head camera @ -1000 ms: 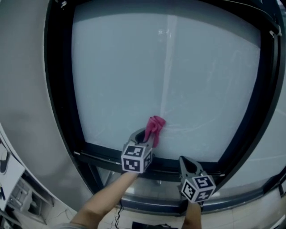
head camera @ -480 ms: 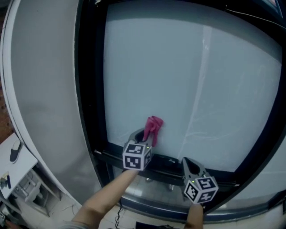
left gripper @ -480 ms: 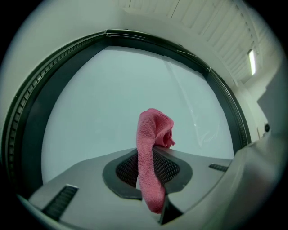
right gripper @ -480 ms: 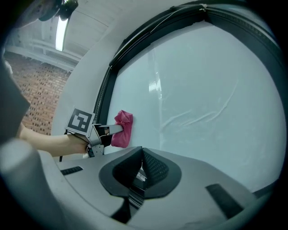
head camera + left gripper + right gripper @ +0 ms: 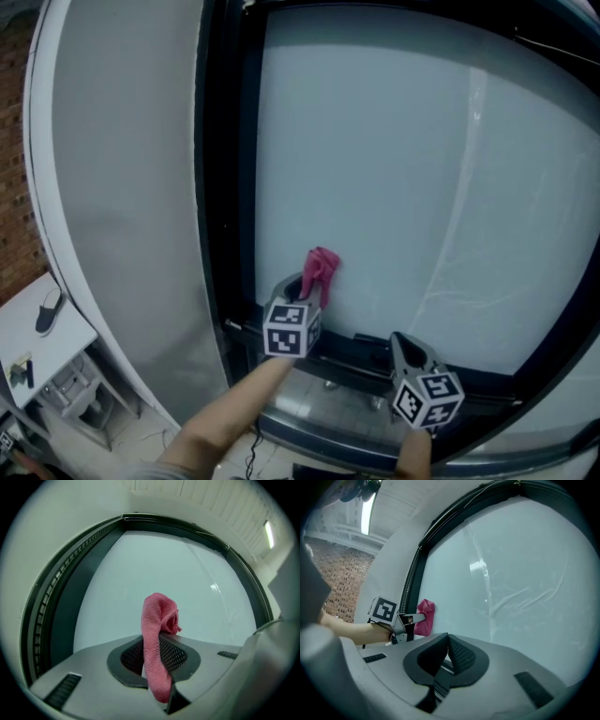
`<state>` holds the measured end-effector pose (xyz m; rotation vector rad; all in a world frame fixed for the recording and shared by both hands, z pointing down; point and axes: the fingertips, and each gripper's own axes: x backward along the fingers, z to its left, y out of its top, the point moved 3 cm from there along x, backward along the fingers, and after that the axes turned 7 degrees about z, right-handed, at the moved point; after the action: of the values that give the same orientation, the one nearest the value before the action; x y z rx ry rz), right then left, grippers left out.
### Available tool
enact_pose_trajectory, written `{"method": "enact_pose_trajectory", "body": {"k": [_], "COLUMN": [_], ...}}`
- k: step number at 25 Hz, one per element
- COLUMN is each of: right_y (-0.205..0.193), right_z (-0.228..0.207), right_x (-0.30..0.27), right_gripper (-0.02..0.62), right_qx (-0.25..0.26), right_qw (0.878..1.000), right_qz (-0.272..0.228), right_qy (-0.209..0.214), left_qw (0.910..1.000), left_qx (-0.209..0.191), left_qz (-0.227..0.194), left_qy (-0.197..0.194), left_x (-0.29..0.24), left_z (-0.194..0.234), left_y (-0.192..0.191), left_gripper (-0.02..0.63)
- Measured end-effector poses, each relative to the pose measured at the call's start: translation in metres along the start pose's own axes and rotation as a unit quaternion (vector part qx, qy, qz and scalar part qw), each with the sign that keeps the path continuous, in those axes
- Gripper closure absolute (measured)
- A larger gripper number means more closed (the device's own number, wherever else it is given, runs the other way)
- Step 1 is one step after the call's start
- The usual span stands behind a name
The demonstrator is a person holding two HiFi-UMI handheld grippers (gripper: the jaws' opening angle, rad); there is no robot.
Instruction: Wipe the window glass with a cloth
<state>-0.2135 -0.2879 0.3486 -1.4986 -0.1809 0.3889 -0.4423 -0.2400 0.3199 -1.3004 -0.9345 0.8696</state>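
Note:
A pink cloth [image 5: 320, 272] is pinched in my left gripper [image 5: 305, 287] and pressed against the lower left of the window glass [image 5: 403, 169]. In the left gripper view the cloth [image 5: 158, 653] hangs out between the shut jaws, with the glass [image 5: 187, 588] right behind it. My right gripper [image 5: 405, 349] sits lower right near the black sill, jaws shut with nothing between them. In the right gripper view the left gripper [image 5: 417, 618] and the cloth [image 5: 425, 617] show at the left against the glass [image 5: 520, 573].
A black window frame [image 5: 225, 187] borders the glass on the left and along the bottom [image 5: 375, 361]. A grey wall panel [image 5: 122, 187] lies left of it. A white shelf with small items [image 5: 37, 342] stands at the lower left. Brick wall [image 5: 347, 583] shows in the right gripper view.
The head view has swung left, so the window frame and glass sit further right in the picture. The left gripper with the cloth stays low on the glass, nearer its left frame.

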Motion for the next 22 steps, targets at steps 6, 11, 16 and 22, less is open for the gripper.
{"method": "enact_pose_trajectory", "body": {"k": [6,11,16,22], "right_y": [0.004,0.006,0.009,0.007], "right_z": [0.003,0.006,0.007,0.005], "right_x": [-0.013,-0.021,-0.028,-0.030], "right_gripper": [0.595,0.595,0.595,0.595], "right_qx": [0.006,0.014,0.024,0.029], "right_qw": [1.000,1.000,0.999,0.998], "right_qz": [0.002,0.006,0.010,0.012], "right_qy": [0.012,0.025,0.040,0.053], "left_qw": [0.9984,0.9937,0.9862,0.9773], "left_qx": [0.012,0.024,0.023,0.020], "left_qz": [0.000,0.004,0.012,0.025], "left_qy": [0.055,0.110,0.164,0.210], "left_x": [0.007,0.014,0.020,0.030], "left_z": [0.033,0.061,0.083,0.100], "left_y": [-0.004,-0.010,-0.015,-0.027], "left_gripper": [0.540,0.540,0.540,0.540]}}
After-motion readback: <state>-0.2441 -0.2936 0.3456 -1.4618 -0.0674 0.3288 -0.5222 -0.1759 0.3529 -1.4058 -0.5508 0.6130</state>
